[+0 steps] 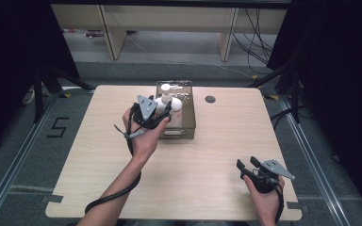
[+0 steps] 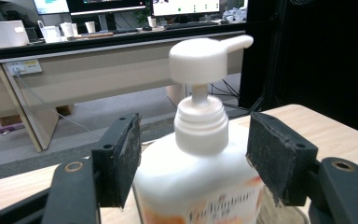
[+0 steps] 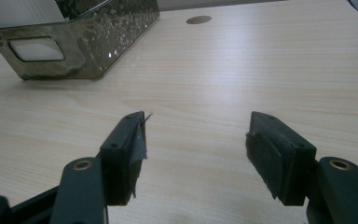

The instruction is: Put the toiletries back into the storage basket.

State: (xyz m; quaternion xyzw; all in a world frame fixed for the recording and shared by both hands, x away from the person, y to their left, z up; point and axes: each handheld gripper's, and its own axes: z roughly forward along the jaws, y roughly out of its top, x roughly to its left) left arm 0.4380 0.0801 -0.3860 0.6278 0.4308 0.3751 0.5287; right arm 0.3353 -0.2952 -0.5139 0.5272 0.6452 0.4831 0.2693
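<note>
White plastic marks the pump bottle (image 1: 166,101), which stands upright in the smoky translucent plastic bin (image 1: 188,123) at the far middle of the pale wood-grain desk (image 1: 207,155). From above, the left hand-held gripper (image 1: 162,114) sits at the bin's near left corner with the person's left hand (image 1: 143,136) behind it, but the gap between its pads and the bottle is too small to judge there. The left gripper view settles it: the bottle (image 2: 200,177), with its ribbed collar, long spout pointing right and orange-printed label, stands between the two black jaws, which are spread wide; the left pad (image 2: 129,154) stands just beside the bottle's shoulder and the right pad (image 2: 272,154) is close to the other side, neither pressing in. That view also takes in a long light desk with monitors across the room. Farther right in the high view, a small round grommet hole (image 1: 210,99) sits in the desk just beyond the bin. At the near right corner the right hand-held gripper (image 1: 247,165) rests low over bare wood, well apart from the bin. Its own view shows the jaws wide with nothing between them, the bin (image 3: 88,51) with its cut-out handle at upper left, and the grommet hole (image 3: 198,19) beyond.
</note>
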